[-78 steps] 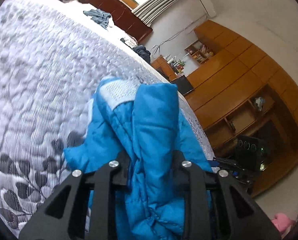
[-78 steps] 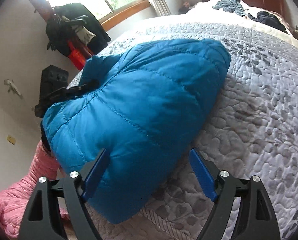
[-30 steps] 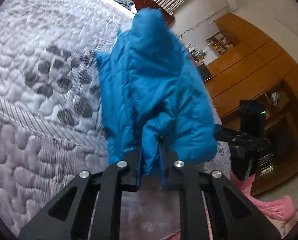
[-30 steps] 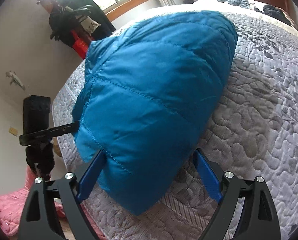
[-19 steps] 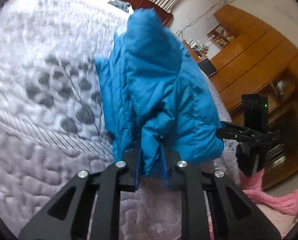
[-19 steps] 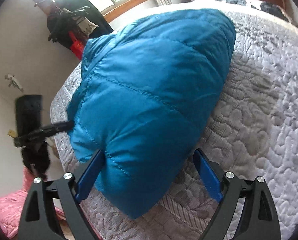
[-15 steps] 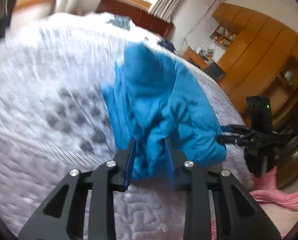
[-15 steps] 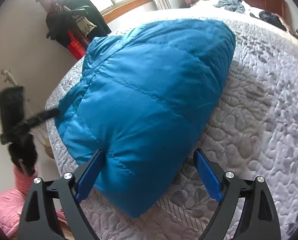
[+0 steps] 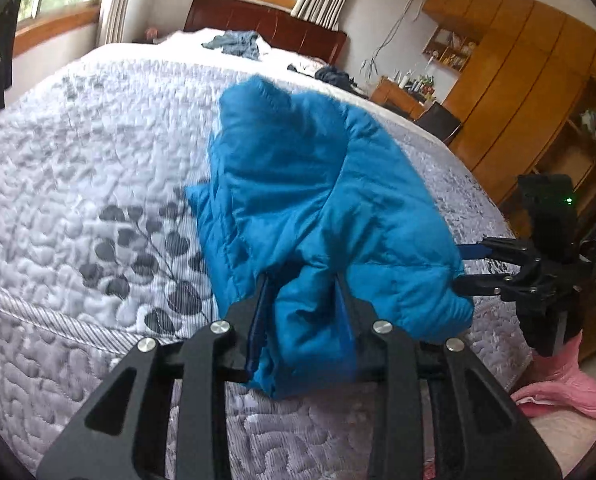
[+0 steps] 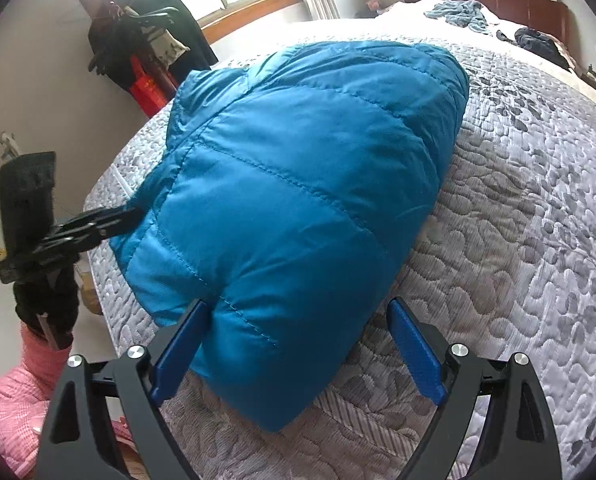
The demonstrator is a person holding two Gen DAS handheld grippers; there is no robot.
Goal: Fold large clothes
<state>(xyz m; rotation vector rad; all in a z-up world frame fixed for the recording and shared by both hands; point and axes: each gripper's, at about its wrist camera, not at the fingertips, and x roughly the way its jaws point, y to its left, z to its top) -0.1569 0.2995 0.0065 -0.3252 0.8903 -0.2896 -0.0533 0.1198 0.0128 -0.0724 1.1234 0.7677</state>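
Puffy blue quilted down jacket (image 10: pixel 298 200) bundled near the bed's foot, fold apparently close to finished.

Nearest, the left gripper (image 9: pixel 302 320) has its fingers parted around a bunched jacket edge, not visibly pinching; the right gripper (image 10: pixel 294 344) sits level with fingers spread wide at the bundle's near end. The jacket rests on the grey leaf-patterned quilted bedspread (image 10: pixel 518 208). Likely left: release, tidy. Beyond, crumpled clothes (image 9: pixel 234 44) lie near the dark wooden headboard (image 9: pixel 266 20).

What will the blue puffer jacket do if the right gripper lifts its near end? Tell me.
The blue puffer jacket would probably sag and unfold: it lies in soft, rounded folds on the quilted bedspread. Its shiny shell looks slippery, so it may slide from the right gripper, whose jaws stand wide. Its puffed quilting suggests low weight for its bulk.
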